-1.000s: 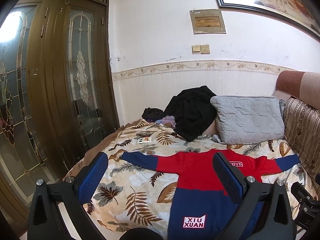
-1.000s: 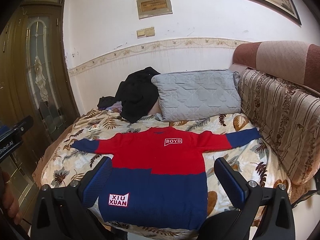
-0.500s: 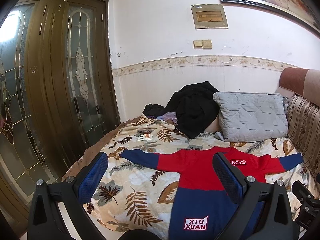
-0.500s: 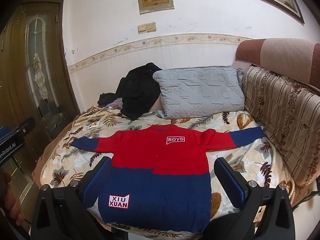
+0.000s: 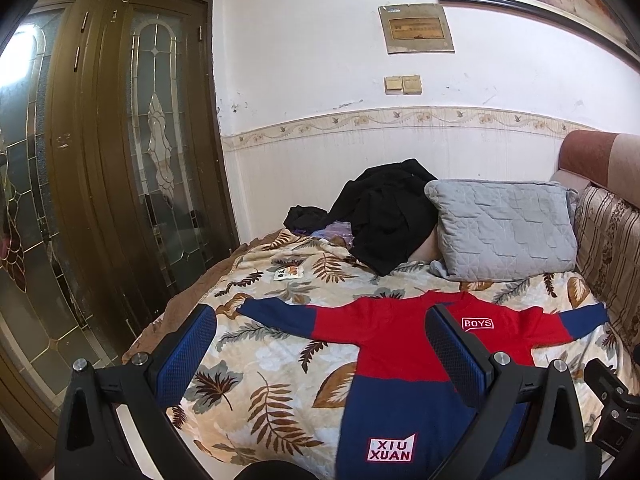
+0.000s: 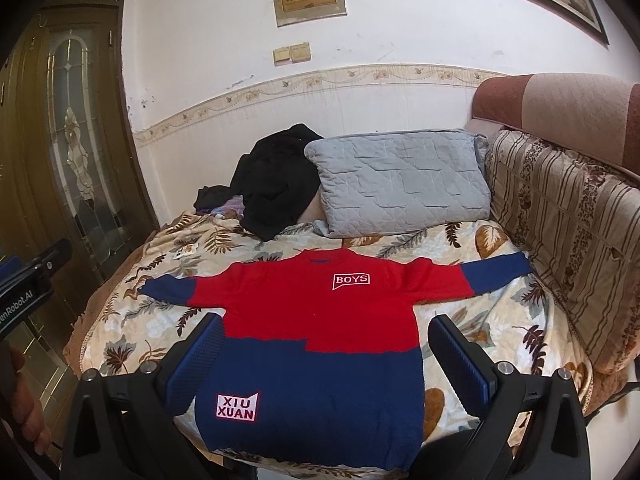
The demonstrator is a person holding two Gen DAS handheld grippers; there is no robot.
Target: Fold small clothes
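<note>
A: Where is the sweater?

B: The sweater [image 6: 320, 320] lies flat, front up, on the bed [image 6: 480, 248], which is covered by a leaf-print blanket. Its red upper half has a "BOYS" patch and its blue lower half a "XIU XUAN" patch. Both sleeves are spread out sideways, one toward 9 o'clock and one toward 3 o'clock in the right wrist view, and the hem sits at the bed's near edge.

A: And the tools?

B: The right tool [image 6: 320, 356] is wide open and holds nothing. Its blue-padded fingers [image 6: 200, 352] frame the sweater's lower half, above it and apart from the cloth. The left tool [image 5: 320, 344] is also wide open and empty. It is off toward the sweater's 9 o'clock side, so in the left wrist view the sweater [image 5: 400, 360] fills the 4 o'clock part and bare blanket shows between the fingers.

A: What else is on the bed?

B: A grey quilted pillow [image 6: 400, 184] leans at the far end, at 12 o'clock from the sweater. A heap of black clothes [image 6: 276, 184] touches its left side. A small card [image 5: 288, 274] lies on the blanket near the 10 o'clock corner. A striped cushion [image 6: 560, 232] runs along the 3 o'clock side, and a glass-panelled wardrobe [image 5: 120, 160] stands at 9 o'clock.
</note>
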